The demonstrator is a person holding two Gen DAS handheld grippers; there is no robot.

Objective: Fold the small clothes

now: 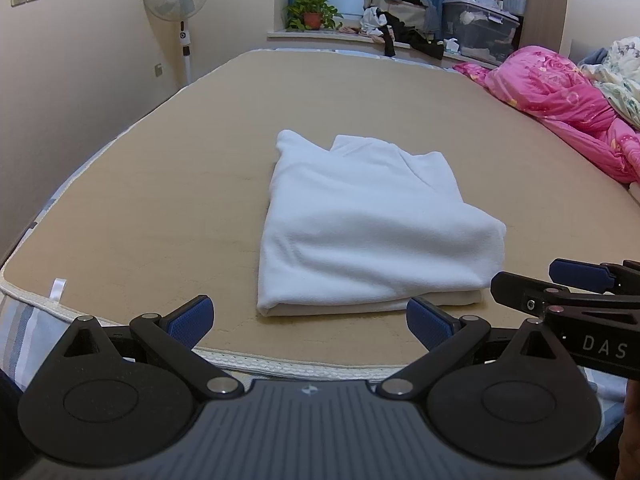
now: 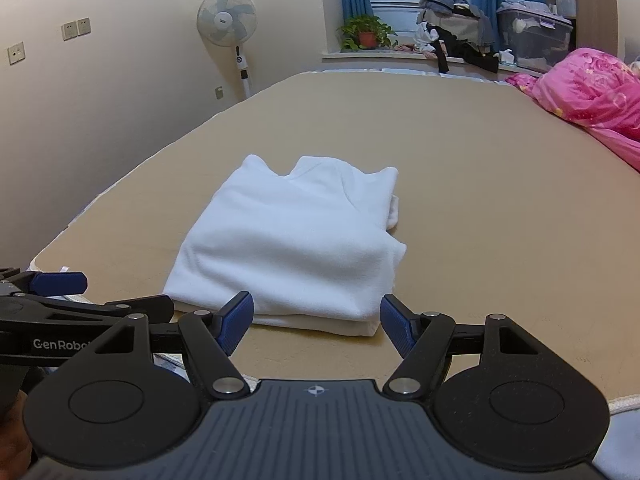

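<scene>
A white fleece garment (image 1: 360, 224) lies folded into a thick rectangle on the tan bed cover (image 1: 160, 208); the right wrist view shows it too (image 2: 292, 240). My left gripper (image 1: 310, 322) hovers open over the bed's near edge, just short of the fold, with nothing between its blue pads (image 1: 192, 320). My right gripper (image 2: 316, 322) is open as well, its pads apart just in front of the garment's near edge and touching nothing. Each gripper appears at the edge of the other's view: the right gripper (image 1: 560, 284) and the left gripper (image 2: 60, 292).
A pink quilt (image 1: 560, 96) is heaped at the bed's right side. A standing fan (image 1: 176, 4) is by the left wall. The window sill at the back holds a potted plant (image 1: 312, 14), piled clothes (image 1: 400, 12) and a storage box (image 1: 480, 28).
</scene>
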